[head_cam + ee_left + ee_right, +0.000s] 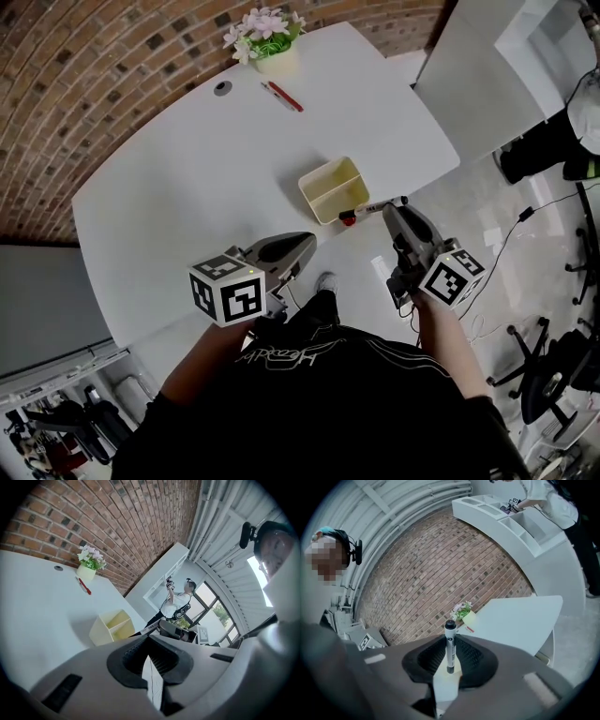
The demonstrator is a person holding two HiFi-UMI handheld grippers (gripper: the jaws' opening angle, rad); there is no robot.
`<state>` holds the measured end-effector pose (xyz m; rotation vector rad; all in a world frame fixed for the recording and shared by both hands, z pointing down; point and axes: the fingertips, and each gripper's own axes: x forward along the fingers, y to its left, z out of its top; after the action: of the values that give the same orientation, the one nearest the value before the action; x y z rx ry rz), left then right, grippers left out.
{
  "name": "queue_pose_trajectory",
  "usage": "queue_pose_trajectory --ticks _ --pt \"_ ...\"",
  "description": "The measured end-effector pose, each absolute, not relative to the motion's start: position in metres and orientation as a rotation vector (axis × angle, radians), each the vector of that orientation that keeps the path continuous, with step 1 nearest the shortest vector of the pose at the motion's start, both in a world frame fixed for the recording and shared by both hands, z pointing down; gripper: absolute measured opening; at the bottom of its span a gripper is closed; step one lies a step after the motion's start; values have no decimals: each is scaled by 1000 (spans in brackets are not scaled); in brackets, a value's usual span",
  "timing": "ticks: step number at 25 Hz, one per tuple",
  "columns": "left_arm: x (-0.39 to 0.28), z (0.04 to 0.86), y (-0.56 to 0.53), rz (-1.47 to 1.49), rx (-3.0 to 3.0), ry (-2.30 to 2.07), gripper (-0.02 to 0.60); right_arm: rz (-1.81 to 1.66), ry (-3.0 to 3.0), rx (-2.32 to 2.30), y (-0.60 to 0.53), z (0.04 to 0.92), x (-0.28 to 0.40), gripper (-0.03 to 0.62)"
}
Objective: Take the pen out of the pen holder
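My right gripper is shut on a white marker pen with a dark cap. The pen lies roughly level, its far end close by the near corner of the pale yellow pen holder on the white table. In the right gripper view the pen stands upright, pinched between the pads of the right gripper. My left gripper hovers at the table's near edge, left of the holder, jaws together and empty. The left gripper view shows the left gripper with the holder ahead of it, its compartments looking empty.
A red pen lies at the far side of the table by a flower pot and a round cable hole. A brick wall runs behind. White counters, office chairs and floor cables are at the right.
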<state>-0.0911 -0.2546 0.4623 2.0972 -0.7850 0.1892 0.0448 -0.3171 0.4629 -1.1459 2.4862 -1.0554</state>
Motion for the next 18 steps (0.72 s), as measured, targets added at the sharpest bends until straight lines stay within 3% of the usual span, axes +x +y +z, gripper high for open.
queue_pose_trajectory --ticks 18 --pt "-67 407 -171 108 2206 -831 3 -904 2446 -946 -211 369 74 71"
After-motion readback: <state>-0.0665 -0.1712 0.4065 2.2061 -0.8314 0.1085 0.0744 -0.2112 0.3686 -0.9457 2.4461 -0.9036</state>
